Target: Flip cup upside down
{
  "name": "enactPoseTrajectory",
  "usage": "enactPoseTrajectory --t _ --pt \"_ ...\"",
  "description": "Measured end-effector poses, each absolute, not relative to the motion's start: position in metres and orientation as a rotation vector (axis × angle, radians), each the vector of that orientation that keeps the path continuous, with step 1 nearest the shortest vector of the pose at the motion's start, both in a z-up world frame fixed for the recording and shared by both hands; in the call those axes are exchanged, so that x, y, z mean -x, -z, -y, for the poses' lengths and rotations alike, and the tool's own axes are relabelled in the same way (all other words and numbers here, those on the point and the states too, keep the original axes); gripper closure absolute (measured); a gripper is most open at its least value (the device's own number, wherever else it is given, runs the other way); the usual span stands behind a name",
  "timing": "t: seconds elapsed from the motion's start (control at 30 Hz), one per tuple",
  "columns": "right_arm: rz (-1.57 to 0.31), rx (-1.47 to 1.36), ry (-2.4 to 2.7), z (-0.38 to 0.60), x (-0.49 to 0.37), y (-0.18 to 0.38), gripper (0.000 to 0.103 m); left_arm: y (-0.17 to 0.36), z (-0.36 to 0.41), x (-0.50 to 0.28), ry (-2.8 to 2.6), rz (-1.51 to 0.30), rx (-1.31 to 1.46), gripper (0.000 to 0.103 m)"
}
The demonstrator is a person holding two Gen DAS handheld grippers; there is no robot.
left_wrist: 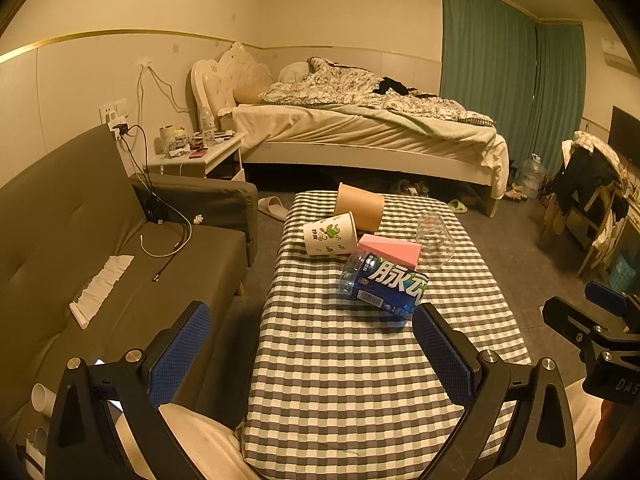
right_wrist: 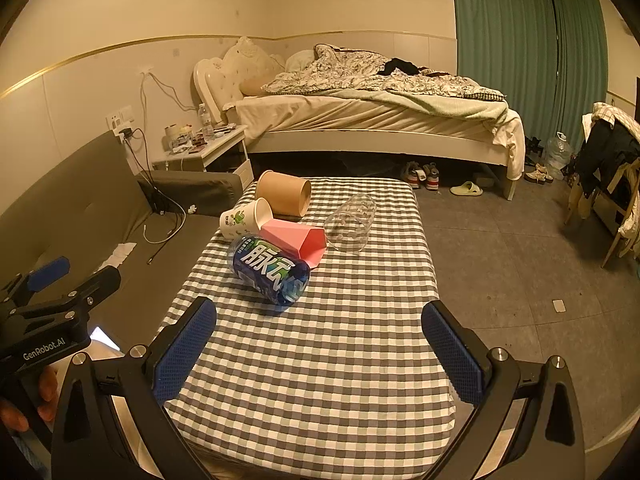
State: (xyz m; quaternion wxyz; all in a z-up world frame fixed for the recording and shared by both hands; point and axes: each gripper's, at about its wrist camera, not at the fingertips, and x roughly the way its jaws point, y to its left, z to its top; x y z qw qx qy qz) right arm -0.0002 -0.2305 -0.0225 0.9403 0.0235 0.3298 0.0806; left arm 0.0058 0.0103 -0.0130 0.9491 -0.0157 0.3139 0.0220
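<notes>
left view / left tongs: spread wide, nothing between them, hanging over the near end of the tabletop. Right tongs seen at far right edge, off the tabletop side.
left view / cups: five on their sides, mid-to-far tabletop. Brown paper cup farthest; white leaf-print cup just in front, touching it; pink cup next; clear glass to the right, near the pink one; blue-label cut bottle cup nearest, butted against the pink.
left view / target: task says "cup", doesn't say which. Blue one is closest to both tongs, likely first, my guess.
right view / right tongs: also released, empty, over near tabletop. Left tongs visible at left edge w/ a hand on the handle.
right view / layout: same cluster. Blue cup mouth faces near-right, pink cup mouth also right, glass apart from the pink by a small gap, white cup & brown cup behind.
progress: none upside down yet; all lying.
risk 1: cups are round, on sides, packed; nudging blue cup could roll it or shove pink into glass.
risk 2: glass is near right edge of tabletop; a roll could take it to the floor.
risk 3: thin cut plastic + paper walls prob. squash under a hard clamp.
risk 4: soft cloth surface, so an upended cup may sit tilted.
</notes>
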Motion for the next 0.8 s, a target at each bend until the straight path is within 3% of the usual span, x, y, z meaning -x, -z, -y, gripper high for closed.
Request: enactPoseTrajectory --t 0.8 --pt "-0.669 -0.054 -0.167 0.2339 0.0015 0.0227 0.000 0.0130 -0.0092 -0.0062 -0.046 -0.640 0.030 0.000"
